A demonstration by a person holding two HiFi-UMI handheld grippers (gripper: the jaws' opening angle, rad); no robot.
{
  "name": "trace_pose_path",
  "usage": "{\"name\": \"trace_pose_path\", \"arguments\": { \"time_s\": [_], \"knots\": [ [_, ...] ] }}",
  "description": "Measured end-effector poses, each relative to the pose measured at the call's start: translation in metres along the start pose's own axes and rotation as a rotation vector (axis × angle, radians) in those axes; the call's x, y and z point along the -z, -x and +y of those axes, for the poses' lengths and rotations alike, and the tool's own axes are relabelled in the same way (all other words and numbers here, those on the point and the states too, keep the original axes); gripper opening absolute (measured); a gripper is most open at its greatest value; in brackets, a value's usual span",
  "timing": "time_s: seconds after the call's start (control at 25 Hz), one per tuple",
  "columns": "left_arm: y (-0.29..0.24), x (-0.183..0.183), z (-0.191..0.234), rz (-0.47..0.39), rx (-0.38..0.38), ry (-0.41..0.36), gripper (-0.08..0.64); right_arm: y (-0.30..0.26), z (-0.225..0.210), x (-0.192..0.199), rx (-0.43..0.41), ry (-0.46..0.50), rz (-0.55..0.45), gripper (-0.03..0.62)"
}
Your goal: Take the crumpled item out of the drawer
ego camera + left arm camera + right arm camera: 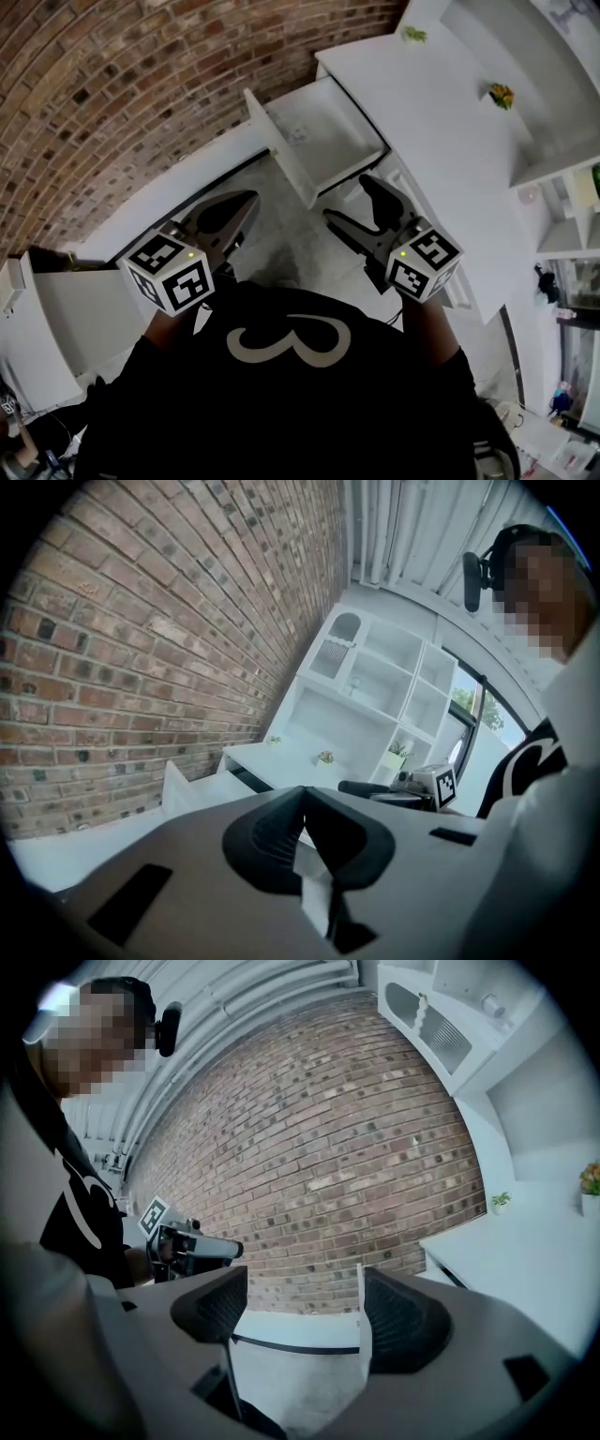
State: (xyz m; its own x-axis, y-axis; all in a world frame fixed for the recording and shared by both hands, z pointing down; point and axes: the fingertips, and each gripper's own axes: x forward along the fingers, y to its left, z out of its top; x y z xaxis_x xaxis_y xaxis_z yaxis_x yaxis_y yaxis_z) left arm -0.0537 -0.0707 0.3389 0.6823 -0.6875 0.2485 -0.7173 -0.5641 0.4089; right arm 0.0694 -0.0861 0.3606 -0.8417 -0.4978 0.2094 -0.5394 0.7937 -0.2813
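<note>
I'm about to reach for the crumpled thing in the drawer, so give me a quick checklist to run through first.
1. The drawer is pulled open: ok.
2. The crumpled item is spotted inside: cannot tell; the drawer's inside is too small in the head view to show it.
3. The right gripper has its jaws apart and empty: ok.
4. The left gripper is ready to grasp: not ok; its jaws are together.
5. The way to the drawer is free: ok; both grippers are short of it, with nothing in between.
</note>
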Motion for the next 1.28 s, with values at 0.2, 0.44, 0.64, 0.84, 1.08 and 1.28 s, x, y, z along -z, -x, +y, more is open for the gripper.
{"name": "trace_pose_path", "arguments": {
  "time_s": [0.2,0.44,0.64,0.84,1.08,1.28],
  "knots": [
    [-0.004,-0.001,0.006,-0.007,0.002,0.006,0.003,-0.008,-0.008,0.001,0.003,0.007,0.021,0.373],
    [-0.017,-0.008,0.023,0.004,0.018,0.002,0.003,-0.026,-0.022,-0.004,0.027,0.007,0.03,0.371],
    [-0.034,-0.017,0.047,0.026,0.041,0.004,0.003,-0.05,-0.042,-0.006,0.053,0.002,0.05,0.37],
    [-0.053,-0.024,0.079,0.061,0.054,0.032,0.003,-0.083,-0.065,-0.006,0.075,-0.032,0.073,0.368],
    [-0.08,-0.032,0.118,0.096,0.068,0.06,0.003,-0.124,-0.101,0.0,0.106,-0.074,0.113,0.362],
    [-0.103,-0.036,0.152,0.134,0.072,0.084,0.003,-0.157,-0.138,0.016,0.14,-0.113,0.164,0.357]
  ]
}}
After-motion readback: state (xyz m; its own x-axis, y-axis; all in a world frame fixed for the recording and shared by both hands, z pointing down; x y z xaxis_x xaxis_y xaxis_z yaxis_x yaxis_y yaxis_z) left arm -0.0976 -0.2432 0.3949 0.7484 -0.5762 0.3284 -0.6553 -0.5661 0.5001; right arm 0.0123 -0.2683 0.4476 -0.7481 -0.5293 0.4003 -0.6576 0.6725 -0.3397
